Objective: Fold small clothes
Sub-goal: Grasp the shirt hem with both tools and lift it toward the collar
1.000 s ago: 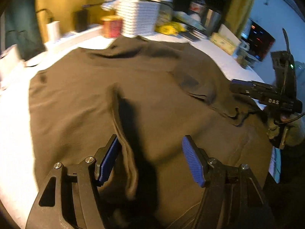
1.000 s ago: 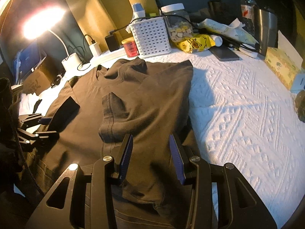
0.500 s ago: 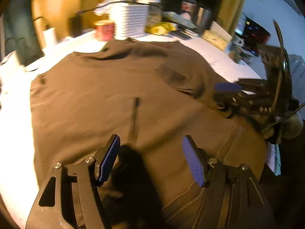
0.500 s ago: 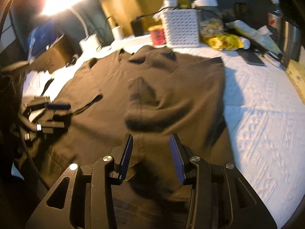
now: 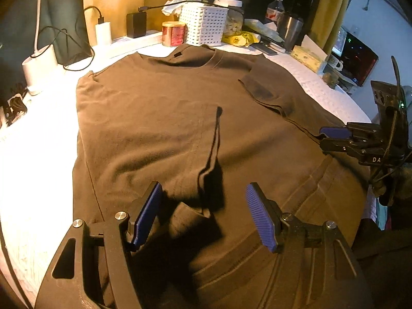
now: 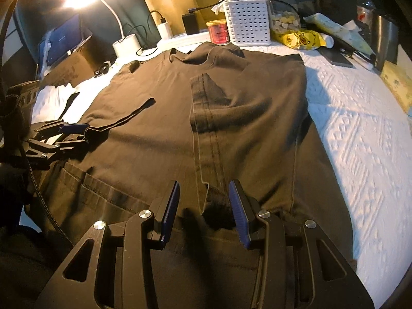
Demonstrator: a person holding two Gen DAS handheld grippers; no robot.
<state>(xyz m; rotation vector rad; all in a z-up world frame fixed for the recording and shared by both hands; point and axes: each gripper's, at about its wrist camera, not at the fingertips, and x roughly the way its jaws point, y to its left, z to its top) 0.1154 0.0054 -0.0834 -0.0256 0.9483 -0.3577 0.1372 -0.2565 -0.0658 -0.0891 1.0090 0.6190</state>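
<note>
Currently the brown T-shirt (image 5: 167, 134) lies flat on the white textured bedspread (image 6: 360, 134), collar toward the white basket (image 6: 248, 22), its right sleeve already folded in over the body. Both the left gripper (image 5: 203, 213) and the right gripper (image 6: 203, 208) hover released over the near hem, gripping nothing. If either pinches only 1 layer, the hem may bunch and the fold skew; a long lift could drag the collar into the red tin (image 6: 218, 31).
</note>
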